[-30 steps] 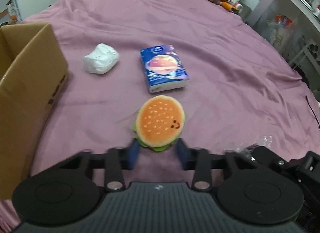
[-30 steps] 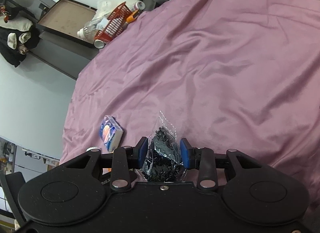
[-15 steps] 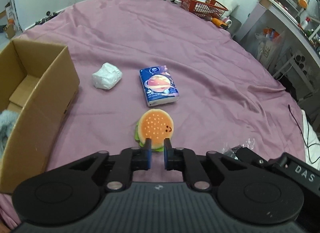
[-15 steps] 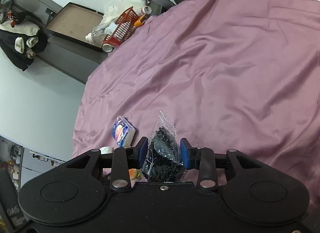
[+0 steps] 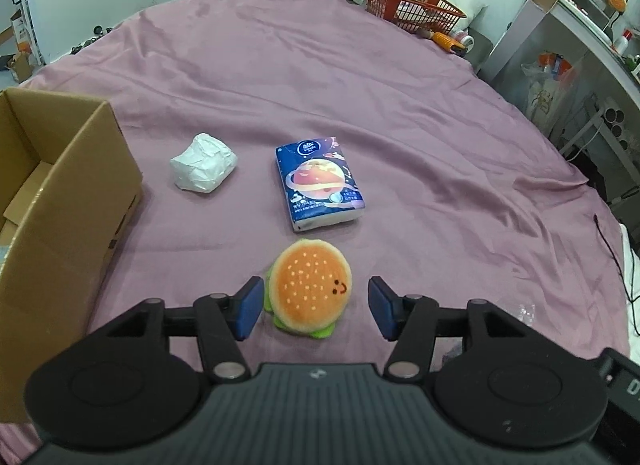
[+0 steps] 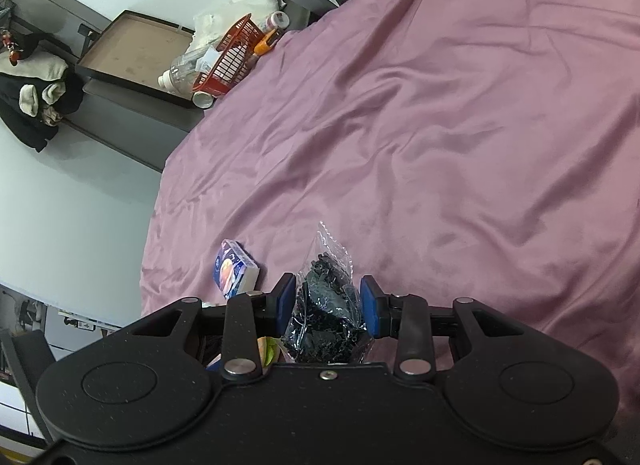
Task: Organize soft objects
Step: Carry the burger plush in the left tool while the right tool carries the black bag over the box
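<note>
Sorting barely begun: three soft things are left lying on the purple-covered bench.

The burger plush (image 5: pixel 309 287) is bracketed by the spread left claw (image 5: pixel 314 312); a bagged black item (image 6: pixel 326 307) is pinched in the right claw (image 6: pixel 327 307). The tissue pack (image 5: pixel 320 183) and white bundle (image 5: pixel 203 163) lie farther off, the cardboard box (image 5: pixel 60 201) at left, unobstructed.

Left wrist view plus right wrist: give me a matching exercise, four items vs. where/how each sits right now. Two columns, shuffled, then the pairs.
Items:
1. burger plush
2. tissue pack
3. white bundle
4. clear bag of black pieces

States:
A. clamped in the right gripper
B. lying on the purple sheet, closest to the cardboard box
C. between the open fingers of the left gripper, not gripped
D. flat on the sheet just beyond the plush, printed face up

Pairs: 1-C, 2-D, 3-B, 4-A
</note>
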`<action>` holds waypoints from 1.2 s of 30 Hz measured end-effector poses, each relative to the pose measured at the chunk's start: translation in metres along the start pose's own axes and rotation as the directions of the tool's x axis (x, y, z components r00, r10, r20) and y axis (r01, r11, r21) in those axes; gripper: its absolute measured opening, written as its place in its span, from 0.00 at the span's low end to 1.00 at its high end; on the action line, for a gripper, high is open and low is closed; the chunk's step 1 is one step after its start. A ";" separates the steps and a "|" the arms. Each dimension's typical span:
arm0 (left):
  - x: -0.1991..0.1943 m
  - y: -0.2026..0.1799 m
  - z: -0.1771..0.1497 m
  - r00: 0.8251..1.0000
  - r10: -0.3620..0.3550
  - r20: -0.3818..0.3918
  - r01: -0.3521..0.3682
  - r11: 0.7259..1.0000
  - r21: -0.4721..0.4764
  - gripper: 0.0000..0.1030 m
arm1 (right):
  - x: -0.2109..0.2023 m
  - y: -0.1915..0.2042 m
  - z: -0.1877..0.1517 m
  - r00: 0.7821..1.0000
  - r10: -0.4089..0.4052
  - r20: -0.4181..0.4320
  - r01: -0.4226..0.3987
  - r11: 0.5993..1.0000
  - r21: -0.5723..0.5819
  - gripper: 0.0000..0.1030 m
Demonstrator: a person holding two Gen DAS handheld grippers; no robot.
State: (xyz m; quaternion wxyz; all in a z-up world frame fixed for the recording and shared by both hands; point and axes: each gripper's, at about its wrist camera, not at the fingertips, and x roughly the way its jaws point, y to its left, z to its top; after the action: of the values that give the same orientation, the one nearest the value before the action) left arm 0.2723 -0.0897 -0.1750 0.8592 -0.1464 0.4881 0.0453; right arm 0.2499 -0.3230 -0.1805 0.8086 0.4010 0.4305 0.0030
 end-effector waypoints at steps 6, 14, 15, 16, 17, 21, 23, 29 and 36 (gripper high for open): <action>0.019 0.003 0.000 1.000 0.002 -0.008 -0.002 1.000 -0.012 0.48 | 0.014 0.002 0.003 1.000 -0.006 -0.016 0.006 1.000 -0.008 0.34; 0.005 0.009 0.002 1.000 -0.022 0.002 0.022 0.999 -0.038 0.39 | 0.012 0.016 0.000 0.999 0.040 -0.004 -0.040 0.999 -0.032 0.34; -0.001 0.010 0.002 1.000 -0.025 0.006 0.025 0.999 -0.039 0.39 | 0.011 0.018 0.000 0.999 0.047 -0.001 -0.047 0.998 -0.034 0.34; -0.006 0.011 0.003 1.000 -0.027 0.010 0.027 0.999 -0.043 0.39 | 0.009 0.020 0.000 0.999 0.054 0.001 -0.054 0.998 -0.036 0.34; -0.013 0.013 0.003 0.999 -0.028 0.016 0.029 0.998 -0.050 0.39 | 0.008 0.022 0.000 0.998 0.062 -0.001 -0.062 0.997 -0.036 0.34; -0.048 0.019 0.006 0.997 -0.034 0.074 0.039 0.997 -0.063 0.39 | -0.002 0.031 -0.002 0.993 0.119 -0.016 -0.119 0.992 -0.044 0.34; -0.065 0.024 0.007 0.994 -0.030 0.101 0.038 0.996 -0.082 0.39 | -0.008 0.037 -0.004 0.991 0.130 -0.013 -0.131 0.989 -0.069 0.34; -0.113 0.052 0.012 0.984 -0.035 0.176 0.060 0.988 -0.140 0.39 | -0.035 0.044 -0.013 0.988 0.153 -0.001 -0.152 0.981 -0.116 0.34; -0.148 0.096 0.012 0.982 0.019 0.188 0.021 0.978 -0.209 0.39 | -0.057 0.071 -0.027 0.990 0.140 0.027 -0.131 0.969 -0.208 0.34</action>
State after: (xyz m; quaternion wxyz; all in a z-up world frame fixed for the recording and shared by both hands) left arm 0.1842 0.0152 -0.0625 0.8814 -0.2316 0.3969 0.1099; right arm 0.2196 -0.2774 -0.1031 0.8524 0.3437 0.3826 0.0942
